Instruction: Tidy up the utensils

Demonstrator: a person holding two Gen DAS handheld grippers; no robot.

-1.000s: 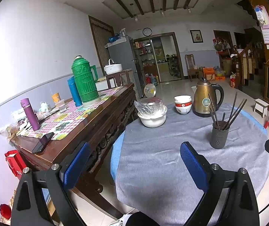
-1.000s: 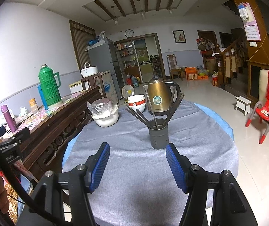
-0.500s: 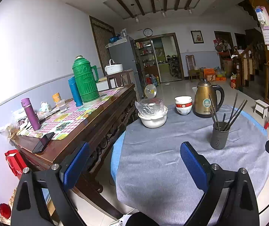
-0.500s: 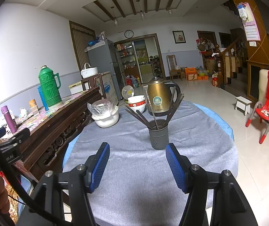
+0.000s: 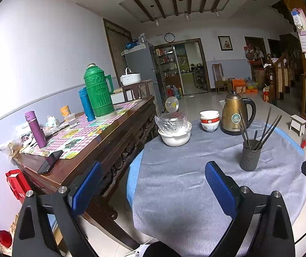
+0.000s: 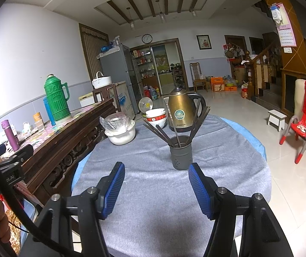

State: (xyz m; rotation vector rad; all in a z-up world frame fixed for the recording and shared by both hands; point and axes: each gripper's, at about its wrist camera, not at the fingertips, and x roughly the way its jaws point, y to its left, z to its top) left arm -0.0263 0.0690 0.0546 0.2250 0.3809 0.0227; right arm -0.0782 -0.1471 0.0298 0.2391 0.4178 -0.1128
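So the dark grey utensil holder point(image 6: 181, 154) sits dead centre in the right wrist view, standing upright on the grey cloth of the round counter point(image 6: 153, 192), with a bunch of dark chopsticks point(image 6: 170, 128) fanning out of it in both directions. In the left wrist view the same holder point(image 5: 250, 158) lands right of centre, chopsticks point(image 5: 266, 126) leaning mostly toward the upper right.

Right behind it, higher in the frame, there's a gold kettle point(image 6: 179, 112) with a black handle. Left of that is a stack of white bowls with red trim point(image 6: 155, 116), and further left a white pot with clear plastic over it point(image 6: 119, 131). All of them are on the same grey cloth, apart from the holder.

The right tool point(image 6: 156, 187) is at the bottom middle, blue pads spread partway with nothing between them, just cloth showing through the gap. The holder is just above the gap, not touched. The left tool point(image 5: 153, 189) sits at the bottom of its own frame, spread even wider and also holding nothing. Its left pad hangs over the edge of the dark wooden sideboard point(image 5: 101, 150), its right pad over the cloth.

That sideboard fills the left side, with a green thermos point(image 5: 99, 93), a blue flask point(image 5: 86, 103), a purple bottle point(image 5: 35, 129) and a phone point(image 5: 50, 161) on it.
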